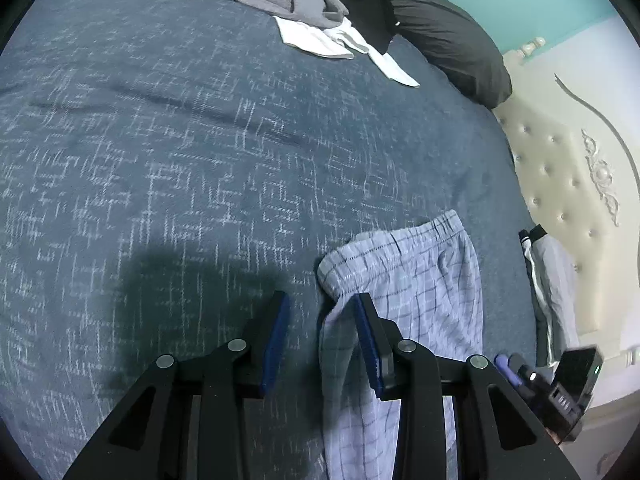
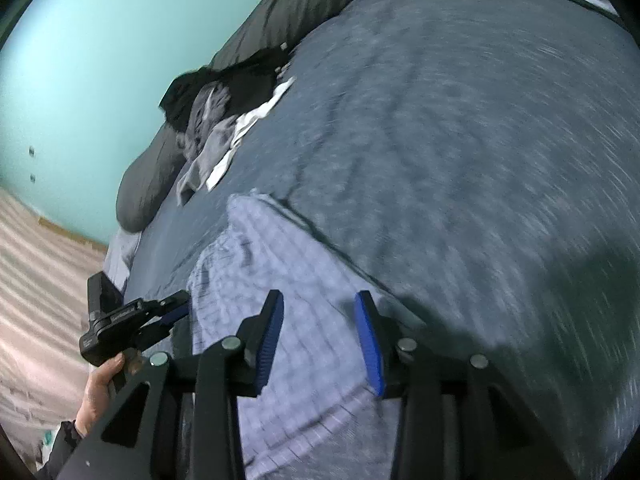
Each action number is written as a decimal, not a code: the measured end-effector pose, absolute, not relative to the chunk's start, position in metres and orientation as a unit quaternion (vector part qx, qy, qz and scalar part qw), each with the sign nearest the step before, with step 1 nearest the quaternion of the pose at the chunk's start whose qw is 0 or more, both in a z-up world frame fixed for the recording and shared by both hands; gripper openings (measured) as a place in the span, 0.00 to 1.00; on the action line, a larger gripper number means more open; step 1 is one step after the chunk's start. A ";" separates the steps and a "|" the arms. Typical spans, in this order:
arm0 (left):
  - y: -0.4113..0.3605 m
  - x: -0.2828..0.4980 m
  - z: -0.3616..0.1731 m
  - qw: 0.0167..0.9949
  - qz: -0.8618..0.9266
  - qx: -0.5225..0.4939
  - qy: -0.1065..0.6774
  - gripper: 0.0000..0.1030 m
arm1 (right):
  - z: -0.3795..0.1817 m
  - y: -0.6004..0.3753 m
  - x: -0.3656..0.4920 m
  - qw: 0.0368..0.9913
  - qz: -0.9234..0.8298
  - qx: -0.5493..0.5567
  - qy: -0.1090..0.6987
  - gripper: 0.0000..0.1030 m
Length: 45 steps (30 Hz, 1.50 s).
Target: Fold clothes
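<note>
Left gripper (image 1: 322, 338): jaws spread, nothing pinched; its right pad touches the edge of the plaid pants (image 1: 416, 280), which lie on the dark blue bedspread (image 1: 180, 140) near the tufted headboard (image 1: 560, 184). Far side of bed: heap of grey, black and white clothes (image 1: 304, 4) beside a dark pillow (image 1: 444, 40). Right gripper (image 2: 320, 336): jaws spread over the pants (image 2: 280, 264), gripping nothing. View blurred. Hand (image 2: 98, 388) at lower left.
</note>
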<state>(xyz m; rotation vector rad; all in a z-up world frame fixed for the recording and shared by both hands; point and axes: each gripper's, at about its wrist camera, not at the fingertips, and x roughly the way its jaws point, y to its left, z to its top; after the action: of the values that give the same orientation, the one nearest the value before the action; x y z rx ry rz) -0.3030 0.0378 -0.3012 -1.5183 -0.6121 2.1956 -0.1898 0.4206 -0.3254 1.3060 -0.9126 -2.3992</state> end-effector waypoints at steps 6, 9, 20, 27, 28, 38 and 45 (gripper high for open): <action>0.038 -0.310 -0.306 0.207 0.781 -0.543 -0.228 0.36 | -0.305 0.389 -0.256 0.163 -0.814 0.494 -0.259 0.47; 0.038 -0.313 -0.307 0.210 0.779 -0.543 -0.232 0.36 | -0.301 0.374 -0.286 0.167 -0.809 0.513 -0.232 0.51; 0.035 -0.318 -0.308 0.216 0.771 -0.541 -0.257 0.37 | -0.303 0.333 -0.361 0.183 -0.790 0.562 -0.167 0.52; 0.036 -0.321 -0.310 0.228 0.764 -0.538 -0.274 0.37 | -0.321 0.317 -0.380 0.196 -0.768 0.590 -0.155 0.52; 0.037 -0.321 -0.311 0.230 0.763 -0.537 -0.274 0.37 | -0.323 0.316 -0.381 0.196 -0.766 0.592 -0.152 0.52; 0.052 -0.328 -0.312 0.237 0.765 -0.533 -0.273 0.35 | -0.340 0.312 -0.385 0.213 -0.769 0.586 -0.138 0.23; 0.063 -0.328 -0.301 0.253 0.769 -0.526 -0.262 0.11 | -0.331 0.319 -0.374 0.238 -0.784 0.554 -0.145 0.11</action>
<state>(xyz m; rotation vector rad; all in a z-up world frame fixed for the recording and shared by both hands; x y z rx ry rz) -0.3276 0.0635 -0.3014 -1.4299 -0.7120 2.0892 -0.3738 0.3194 -0.3314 1.5184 -0.3960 -2.1486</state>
